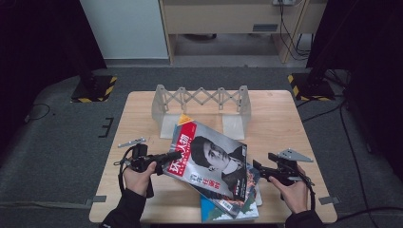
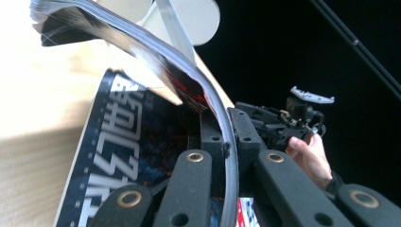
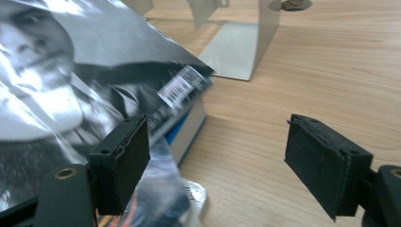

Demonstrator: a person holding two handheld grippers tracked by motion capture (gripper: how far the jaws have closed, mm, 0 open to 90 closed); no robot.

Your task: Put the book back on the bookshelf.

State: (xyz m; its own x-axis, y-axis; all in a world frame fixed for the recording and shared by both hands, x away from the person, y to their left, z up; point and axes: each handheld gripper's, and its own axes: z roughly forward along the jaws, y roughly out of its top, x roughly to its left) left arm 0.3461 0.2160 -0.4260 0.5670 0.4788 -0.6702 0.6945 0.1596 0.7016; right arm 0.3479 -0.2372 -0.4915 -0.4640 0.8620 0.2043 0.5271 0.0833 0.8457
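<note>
A magazine (image 1: 214, 161) with a red title and a black-and-white portrait on its cover hangs tilted above the table. My left gripper (image 1: 173, 156) is shut on its left edge. In the left gripper view the jaws (image 2: 224, 127) pinch the bent magazine (image 2: 142, 52), and its pages arch up and away. My right gripper (image 1: 259, 166) stands open at the magazine's right side. In the right gripper view its left pad (image 3: 120, 161) is beside the magazine (image 3: 71, 71), its right pad (image 3: 326, 161) is over bare wood, and nothing is held between them.
More magazines (image 1: 228, 211) lie stacked under the lifted one near the table's front edge, among them a dark blue cover (image 2: 123, 156) and a blue-edged one (image 3: 187, 127). A pale folding rack (image 1: 202, 102) stands at the back of the wooden table (image 1: 280, 118). The person's other hand (image 2: 309, 156) holds the right gripper.
</note>
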